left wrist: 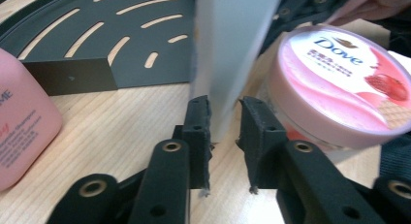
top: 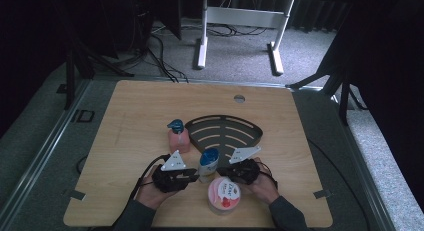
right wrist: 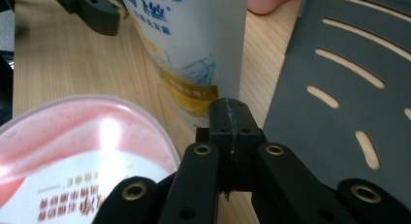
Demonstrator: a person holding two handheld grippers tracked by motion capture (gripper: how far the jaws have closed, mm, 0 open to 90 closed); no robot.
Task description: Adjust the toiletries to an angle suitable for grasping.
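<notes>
A: Nearest you sits the Dove tub [top: 224, 194], pink with a berry picture on its lid. How are your fingers?

B: Left gripper [left wrist: 225, 118] fingers spread around the foot of the white bottle [top: 208, 164] without pinching it; right gripper [right wrist: 229, 118] fingers pressed together, empty, just beside it.

A: It stands on the worktop [top: 130, 111] between them. Probably light, smooth plastic, slippery, top-heavy, so grip mid-body. Its print is Chinese. Beyond: pink pump bottle [top: 178, 136], dark rack [top: 225, 132].
</notes>
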